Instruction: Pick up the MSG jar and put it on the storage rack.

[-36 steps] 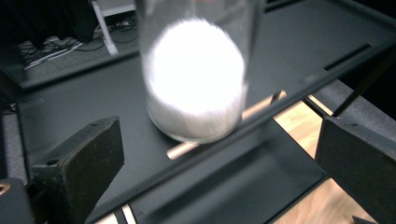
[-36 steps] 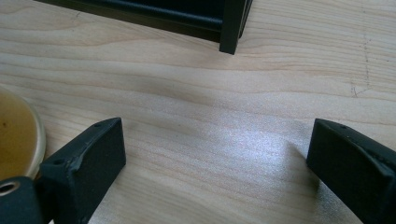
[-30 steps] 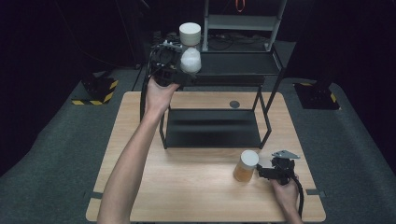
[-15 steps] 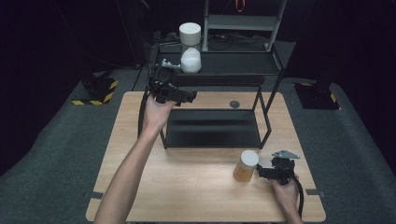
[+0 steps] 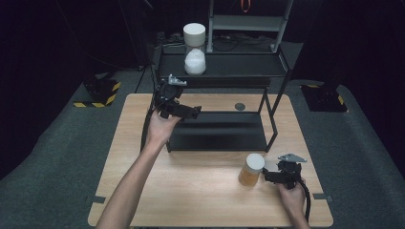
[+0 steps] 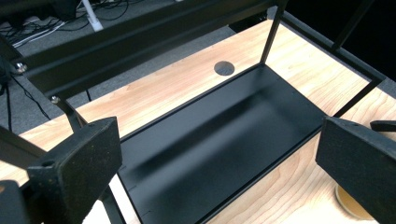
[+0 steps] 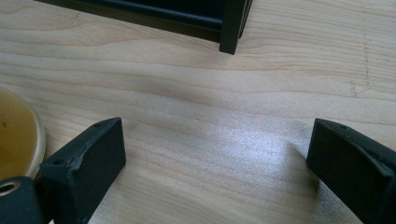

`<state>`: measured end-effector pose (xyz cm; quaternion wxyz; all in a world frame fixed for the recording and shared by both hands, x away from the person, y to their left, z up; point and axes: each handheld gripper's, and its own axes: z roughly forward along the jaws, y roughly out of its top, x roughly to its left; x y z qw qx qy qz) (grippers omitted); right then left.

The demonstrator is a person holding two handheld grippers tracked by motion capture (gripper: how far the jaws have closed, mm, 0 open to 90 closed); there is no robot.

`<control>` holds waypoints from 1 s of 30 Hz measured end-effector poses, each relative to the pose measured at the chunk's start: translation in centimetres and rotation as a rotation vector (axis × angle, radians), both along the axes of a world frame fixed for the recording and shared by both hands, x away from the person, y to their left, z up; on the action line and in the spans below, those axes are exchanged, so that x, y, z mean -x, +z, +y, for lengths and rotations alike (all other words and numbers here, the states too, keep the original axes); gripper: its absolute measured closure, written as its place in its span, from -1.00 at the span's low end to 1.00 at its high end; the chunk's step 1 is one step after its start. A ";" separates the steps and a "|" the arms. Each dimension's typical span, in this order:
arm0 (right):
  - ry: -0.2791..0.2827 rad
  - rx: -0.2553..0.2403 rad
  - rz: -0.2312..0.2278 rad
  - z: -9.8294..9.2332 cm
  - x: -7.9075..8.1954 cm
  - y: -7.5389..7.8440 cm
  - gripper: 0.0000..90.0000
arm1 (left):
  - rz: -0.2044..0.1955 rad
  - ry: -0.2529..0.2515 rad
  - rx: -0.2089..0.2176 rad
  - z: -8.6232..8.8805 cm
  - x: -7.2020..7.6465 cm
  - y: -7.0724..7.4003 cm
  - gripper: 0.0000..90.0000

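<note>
Lowered from the shelf, left gripper (image 5: pixel 191 112) gapes empty; right gripper (image 5: pixel 267 172) open beside one, perhaps amber, jar (image 5: pixel 251 169)

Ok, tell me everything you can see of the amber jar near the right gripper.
The amber jar is a short, round, translucent container with yellow-brown contents or tint and a pale flat lid. It stands upright on the wooden table, in front of the black rack's right front leg. The right gripper sits just beside it, jaws open on bare wood, the jar outside them; whether it touches the jar cannot be told.
</note>
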<state>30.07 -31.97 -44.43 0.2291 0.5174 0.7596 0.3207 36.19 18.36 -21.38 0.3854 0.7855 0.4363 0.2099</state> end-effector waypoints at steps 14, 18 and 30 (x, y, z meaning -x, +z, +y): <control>0.000 0.000 0.000 0.0 0.0 0.0 -0.91 | 0.011 -0.011 0.003 -0.1 0.9 -3.6 -0.97; 0.000 0.000 0.000 0.0 0.0 0.0 -0.91 | 0.008 -0.009 0.013 -0.2 1.5 -4.9 -0.96; 0.000 0.000 0.000 0.0 0.0 0.0 -0.91 | 0.011 -0.013 0.015 -0.6 2.8 -8.5 -0.95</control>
